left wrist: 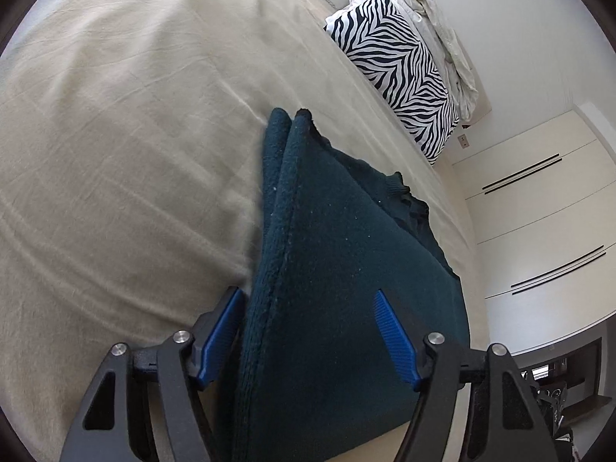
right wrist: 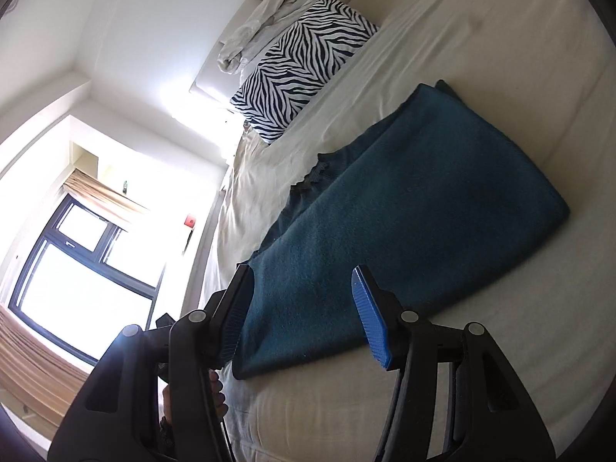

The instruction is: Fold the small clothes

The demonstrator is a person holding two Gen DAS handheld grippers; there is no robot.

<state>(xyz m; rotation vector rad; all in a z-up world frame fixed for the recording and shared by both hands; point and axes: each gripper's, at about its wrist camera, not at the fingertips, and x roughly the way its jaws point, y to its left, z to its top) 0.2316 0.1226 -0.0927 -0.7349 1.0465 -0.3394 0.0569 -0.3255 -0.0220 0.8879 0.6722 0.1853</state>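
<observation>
Nearest us, both hand-held grippers stand with jaws spread, clamping nothing: the left hand-held gripper (left wrist: pixel 312 337) and the right hand-held gripper (right wrist: pixel 304 315) each straddle the near end of the dark teal knit garment (right wrist: pixel 404 200). It lies folded on the bed (right wrist: pixel 462 365), its long axis running away from us toward the zebra-print pillow (right wrist: pixel 304 57) at the head edge. We judge both equally near.

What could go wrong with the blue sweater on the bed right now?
Both grippers, left and right, are open around the teal sweater, so closing could pinch only the top layer, or some bedsheet as well. The dark ruffled edge sticks out and might stay crooked in the next fold.
</observation>
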